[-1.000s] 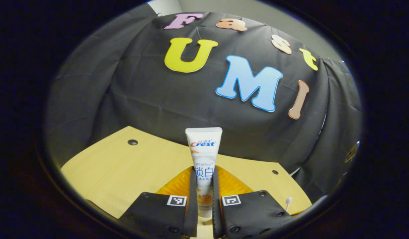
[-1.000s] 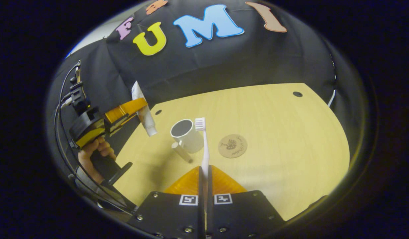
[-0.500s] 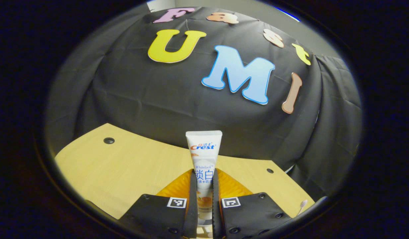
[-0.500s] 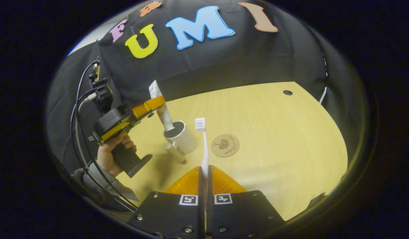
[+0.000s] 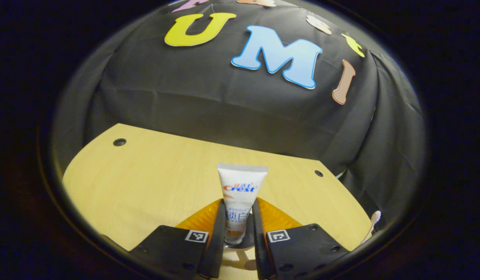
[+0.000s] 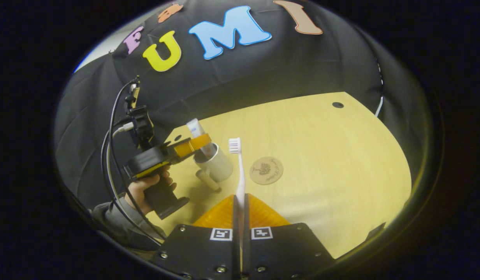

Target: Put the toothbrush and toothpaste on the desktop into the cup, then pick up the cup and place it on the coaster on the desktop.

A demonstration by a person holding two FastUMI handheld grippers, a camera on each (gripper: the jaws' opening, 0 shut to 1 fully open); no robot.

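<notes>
The white toothpaste tube point(image 5: 241, 182) stands between my left gripper's point(image 5: 239, 203) fingers, its lower end down in the cup's grey rim point(image 5: 240, 244). The jaws are slightly parted and clear of the tube, so this gripper is open. In the right gripper view the tube point(image 6: 194, 126) sticks up out of the white cup point(image 6: 219, 168), with the left gripper point(image 6: 193, 144) around it. My right gripper point(image 6: 240, 198) is shut on the white toothbrush point(image 6: 240, 171), bristles pointing away, held above the table beside the cup. The round brown coaster point(image 6: 266, 170) lies just right of the cup.
A hand point(image 6: 146, 188) with trailing cables holds the left gripper at the left of the wooden table point(image 6: 333, 155). A short pale cylinder point(image 6: 208, 180) lies against the cup's base. The toothbrush head point(image 5: 374, 217) shows at the right edge of the left gripper view.
The left gripper came down over the cup and lowered the tube into it. Its jaws have parted and the tube has slipped lower between them. The right gripper held still.
</notes>
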